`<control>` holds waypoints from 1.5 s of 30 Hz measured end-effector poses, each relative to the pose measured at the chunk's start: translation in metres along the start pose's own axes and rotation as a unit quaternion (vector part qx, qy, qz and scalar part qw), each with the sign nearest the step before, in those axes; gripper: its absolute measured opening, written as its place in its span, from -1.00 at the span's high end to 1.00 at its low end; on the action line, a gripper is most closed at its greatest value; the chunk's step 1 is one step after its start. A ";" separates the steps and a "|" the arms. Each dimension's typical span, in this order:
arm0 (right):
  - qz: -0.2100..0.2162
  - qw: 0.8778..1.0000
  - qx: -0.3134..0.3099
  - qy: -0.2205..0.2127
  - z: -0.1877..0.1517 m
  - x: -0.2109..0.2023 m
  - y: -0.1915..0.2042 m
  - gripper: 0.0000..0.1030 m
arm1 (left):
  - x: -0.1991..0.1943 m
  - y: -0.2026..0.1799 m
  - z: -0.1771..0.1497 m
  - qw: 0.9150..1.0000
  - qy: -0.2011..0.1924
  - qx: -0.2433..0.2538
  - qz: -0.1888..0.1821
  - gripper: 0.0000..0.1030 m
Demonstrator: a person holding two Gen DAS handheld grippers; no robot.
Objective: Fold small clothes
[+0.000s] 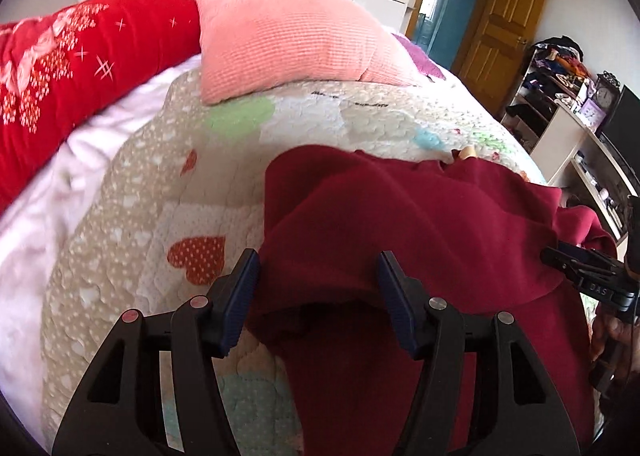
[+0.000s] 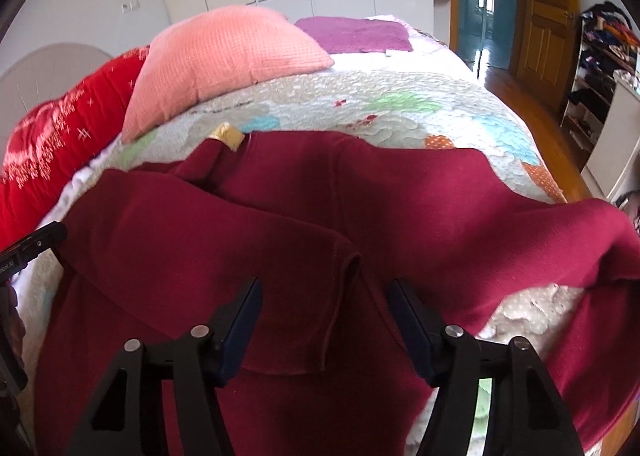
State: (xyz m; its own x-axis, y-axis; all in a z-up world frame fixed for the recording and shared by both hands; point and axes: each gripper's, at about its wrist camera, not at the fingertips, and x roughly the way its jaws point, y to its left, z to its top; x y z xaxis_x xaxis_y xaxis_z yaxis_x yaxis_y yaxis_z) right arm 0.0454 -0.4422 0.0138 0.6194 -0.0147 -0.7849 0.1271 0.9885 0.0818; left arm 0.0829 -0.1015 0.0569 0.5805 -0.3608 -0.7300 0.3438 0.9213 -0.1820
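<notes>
A dark red garment [image 1: 420, 223] lies spread on the patchwork quilt [image 1: 132, 215], with one sleeve folded across its body [image 2: 208, 240] and a gold neck label [image 2: 228, 134] at the far end. My left gripper [image 1: 318, 268] is open, jaws wide apart, over the garment's left edge. My right gripper [image 2: 324, 296] is open too, above the folded sleeve's cuff. The right gripper also shows at the right edge of the left wrist view [image 1: 576, 264]. The other sleeve [image 2: 560, 240] stretches off to the right.
A pink pillow [image 1: 288, 35] and a red flowered duvet [image 1: 68, 67] lie at the head of the bed. A purple towel [image 2: 356, 33] lies beyond. Shelves of clothes [image 1: 552, 79], a white desk and a wooden door [image 2: 548, 3] stand to the right.
</notes>
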 end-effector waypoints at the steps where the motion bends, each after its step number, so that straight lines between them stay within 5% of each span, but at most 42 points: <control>1: -0.005 1.000 -0.004 0.001 0.000 0.003 0.001 -0.02 | -0.001 0.000 -0.001 1.000 -0.001 -0.003 -0.001 -0.17; 6: 0.006 1.000 -0.004 -0.027 0.004 -0.003 -0.001 0.85 | -0.005 0.004 0.001 1.000 -0.002 -0.022 -0.010 -0.17; 12: 0.000 0.996 -0.043 -0.081 0.016 -0.040 0.006 0.90 | -0.017 0.003 0.005 0.999 -0.014 -0.034 -0.022 -0.17; 18: -0.065 0.990 -0.052 -0.113 0.036 -0.063 -0.005 0.90 | -0.021 -0.001 0.012 0.999 -0.022 -0.040 -0.029 -0.17; 23: -0.116 0.990 -0.049 -0.071 0.034 -0.030 -0.020 0.90 | 0.002 -0.002 0.017 0.999 0.006 -0.046 -0.027 -0.17; 27: -0.104 0.994 -0.036 -0.026 0.029 -0.010 -0.032 0.89 | 0.023 0.003 0.021 0.998 0.029 -0.055 -0.026 -0.17; 29: -0.093 0.994 -0.020 -0.046 0.026 -0.025 -0.038 0.77 | 0.033 0.004 0.023 0.997 0.037 -0.053 -0.035 -0.17; 33: -0.074 0.993 0.000 -0.092 0.028 -0.053 -0.036 0.08 | 0.048 0.008 0.026 0.995 0.048 -0.064 -0.053 -0.16; 34: -0.066 0.993 -0.002 -0.096 0.028 -0.057 -0.032 0.08 | 0.051 0.009 0.027 0.994 0.051 -0.068 -0.064 -0.08; 35: -0.050 0.994 -0.007 -0.098 0.029 -0.060 -0.026 0.08 | 0.054 0.009 0.027 0.993 0.055 -0.068 -0.074 0.25; 38: -0.014 0.996 -0.025 -0.083 0.030 -0.054 -0.008 0.08 | 0.054 0.011 0.029 0.994 0.051 -0.062 -0.070 0.75; 45: 0.043 0.998 -0.041 -0.033 0.030 -0.004 0.040 0.08 | 0.037 0.052 0.033 0.995 0.017 -0.097 -0.033 0.81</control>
State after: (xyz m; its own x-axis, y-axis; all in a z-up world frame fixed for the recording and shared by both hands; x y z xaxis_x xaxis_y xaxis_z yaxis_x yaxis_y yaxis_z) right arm 0.0708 -0.4074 0.0384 0.6760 0.0625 -0.7342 0.0104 0.9955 0.0943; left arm 0.1466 -0.0718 0.0420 0.5356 -0.4195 -0.7329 0.2295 0.9075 -0.3518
